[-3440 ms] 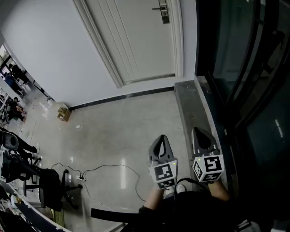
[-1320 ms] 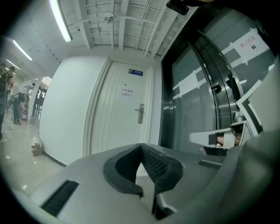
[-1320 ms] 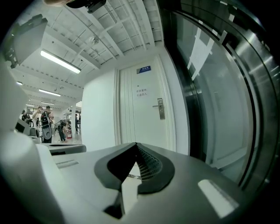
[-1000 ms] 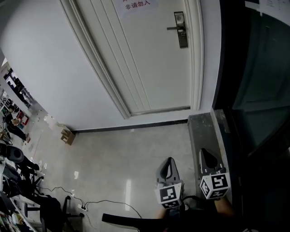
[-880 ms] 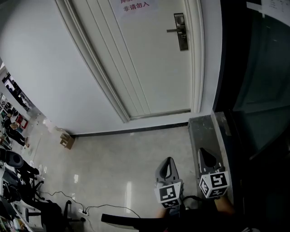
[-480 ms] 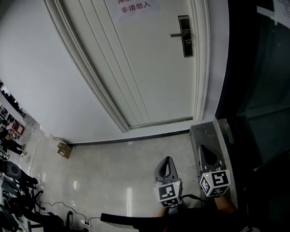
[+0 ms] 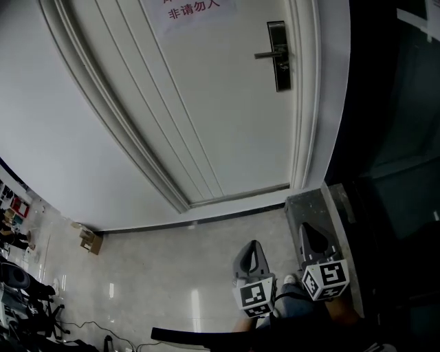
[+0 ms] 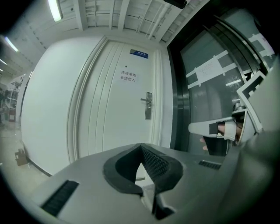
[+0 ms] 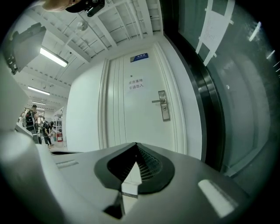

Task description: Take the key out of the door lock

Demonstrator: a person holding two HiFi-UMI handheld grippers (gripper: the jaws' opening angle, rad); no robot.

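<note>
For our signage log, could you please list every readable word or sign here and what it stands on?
"非请勿入": lower line of the paper notice on the white door; upper line unreadable.
The blue plate above the notice: too small to read.
The sheets on the glass wall: too blurred to read.

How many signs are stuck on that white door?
2. A small blue plate sits near the top of the door; a white paper notice hangs below it, higher than the handle. The head view cuts off the blue plate.
</note>
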